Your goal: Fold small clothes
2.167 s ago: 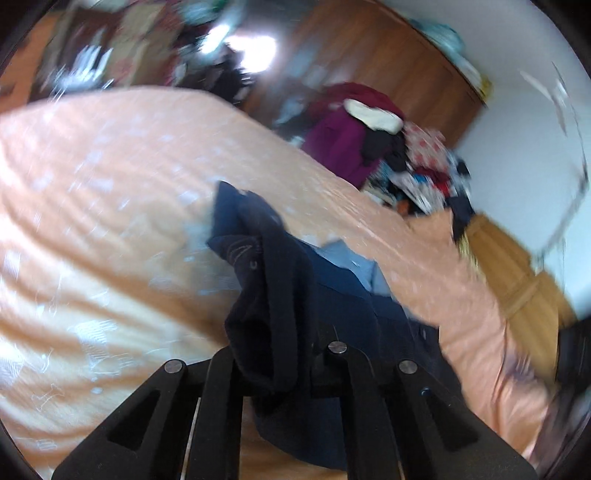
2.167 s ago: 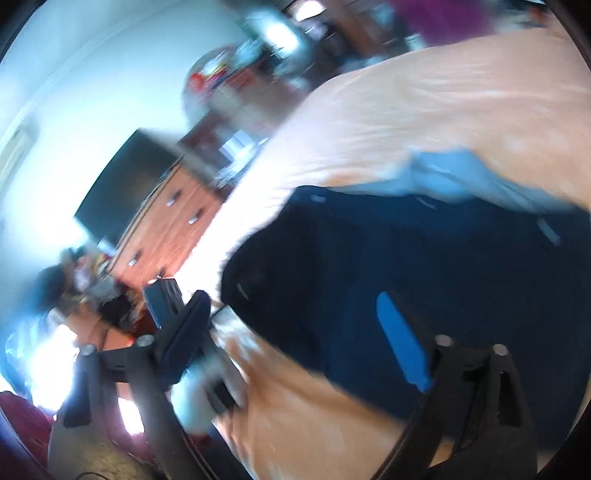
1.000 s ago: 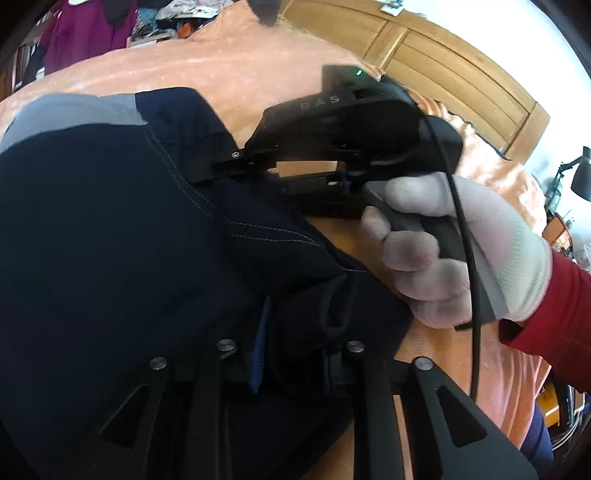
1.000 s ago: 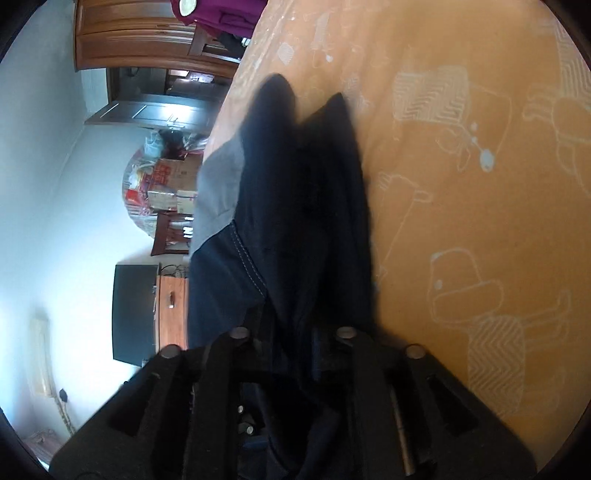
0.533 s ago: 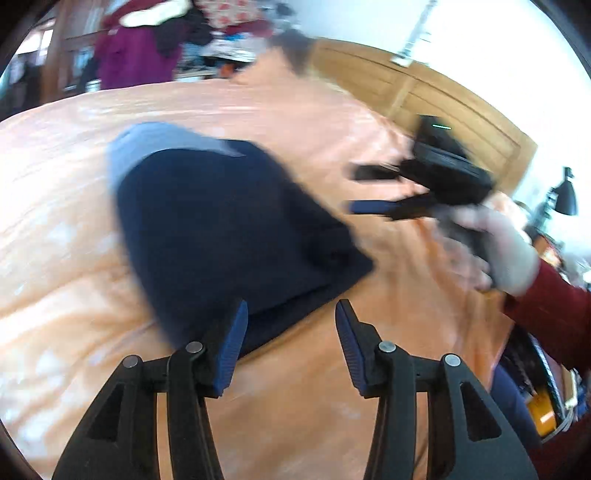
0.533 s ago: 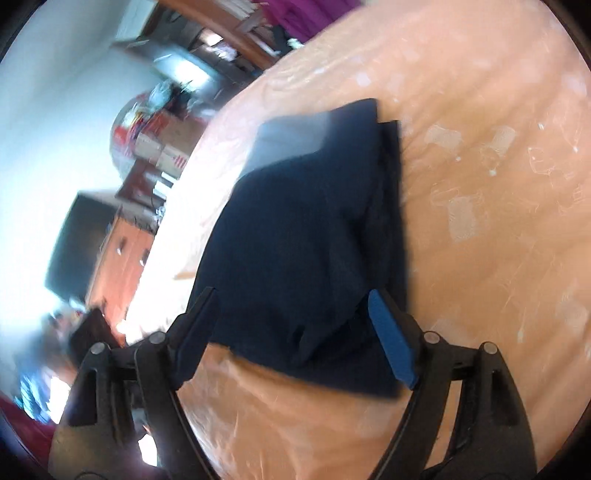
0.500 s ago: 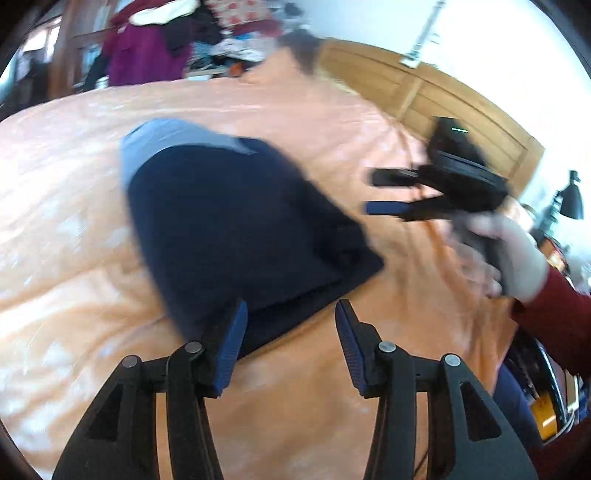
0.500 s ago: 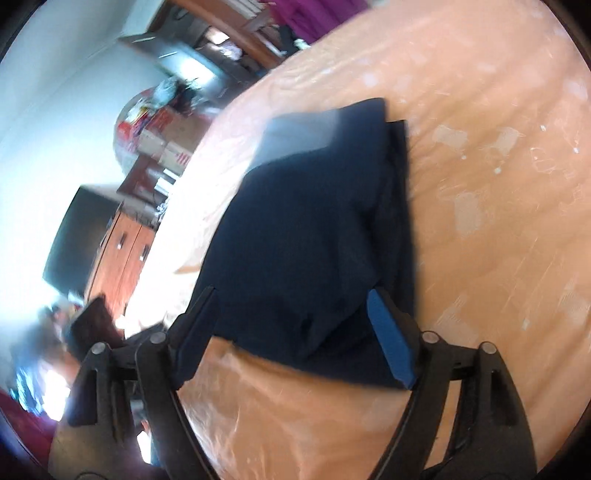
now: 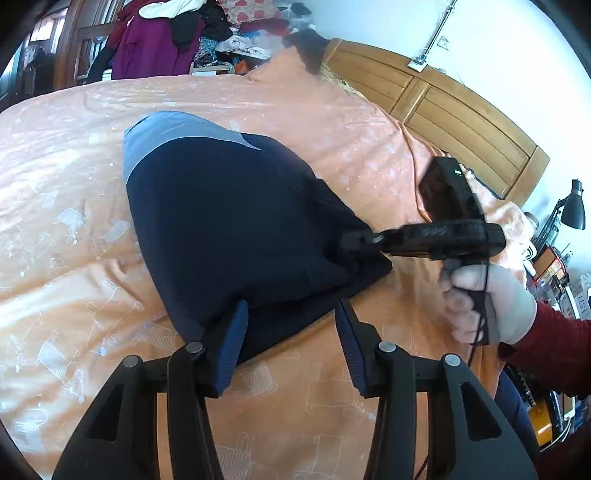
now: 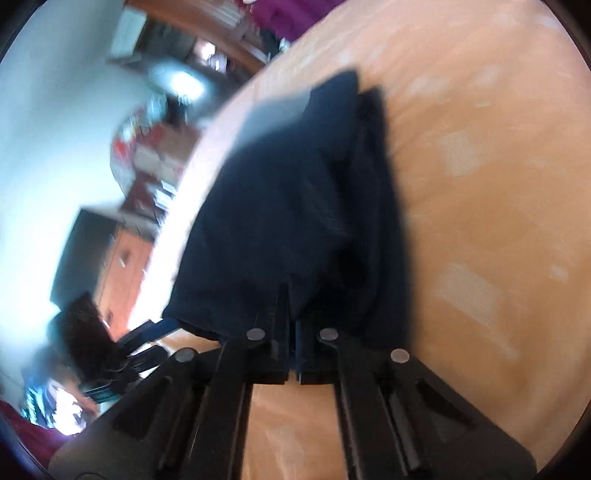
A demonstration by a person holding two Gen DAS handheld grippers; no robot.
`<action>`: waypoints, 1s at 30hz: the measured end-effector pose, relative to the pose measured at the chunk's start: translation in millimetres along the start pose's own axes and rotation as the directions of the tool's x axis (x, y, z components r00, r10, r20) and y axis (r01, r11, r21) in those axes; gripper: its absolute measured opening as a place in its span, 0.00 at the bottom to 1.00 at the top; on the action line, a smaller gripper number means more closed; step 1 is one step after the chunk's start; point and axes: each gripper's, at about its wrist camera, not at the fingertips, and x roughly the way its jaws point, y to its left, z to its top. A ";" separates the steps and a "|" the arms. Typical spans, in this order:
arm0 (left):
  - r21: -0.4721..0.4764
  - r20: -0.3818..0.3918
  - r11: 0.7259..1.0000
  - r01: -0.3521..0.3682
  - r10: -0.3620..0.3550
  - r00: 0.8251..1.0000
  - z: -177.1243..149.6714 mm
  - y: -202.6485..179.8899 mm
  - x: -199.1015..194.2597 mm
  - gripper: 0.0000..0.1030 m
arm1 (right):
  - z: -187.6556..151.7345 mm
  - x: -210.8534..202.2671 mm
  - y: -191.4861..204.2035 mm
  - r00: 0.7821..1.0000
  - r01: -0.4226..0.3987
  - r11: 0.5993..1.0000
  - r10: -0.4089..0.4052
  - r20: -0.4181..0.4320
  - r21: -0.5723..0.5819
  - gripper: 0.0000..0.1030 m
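Two grippers are seen working at one folded navy garment [image 9: 236,229], which lies flat on an orange bedspread [image 9: 66,258] printed with pale figures. A grey band [image 9: 166,136] is shown along the garment's far edge, toward 11 o'clock in the left wrist view. The left gripper [image 9: 291,336] is held with its blue-padded fingers [image 9: 231,339] spread apart at the near edge of the garment; its left pad is just at the cloth's edge, and nothing is clamped between them. At 3 o'clock in that view the right gripper [image 9: 354,242] is seen, carried by a gloved hand [image 9: 487,299] with a red sleeve [image 9: 554,350], its tip pressed into the garment's right corner. In the blurred right wrist view the right gripper's jaws are drawn together on a pinch of the navy cloth [image 10: 295,206], which stretches away toward 12 o'clock. A wooden headboard [image 9: 454,122] is visible at 2 o'clock, and heaped clothes [image 9: 177,33] at 11 o'clock.
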 end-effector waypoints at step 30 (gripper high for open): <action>-0.006 -0.151 0.999 0.045 -0.045 0.988 -7.2 62.4 36.8 0.44 | -8.2 -11.7 -55.5 0.999 0.051 0.996 -0.050 -0.019 0.071 0.00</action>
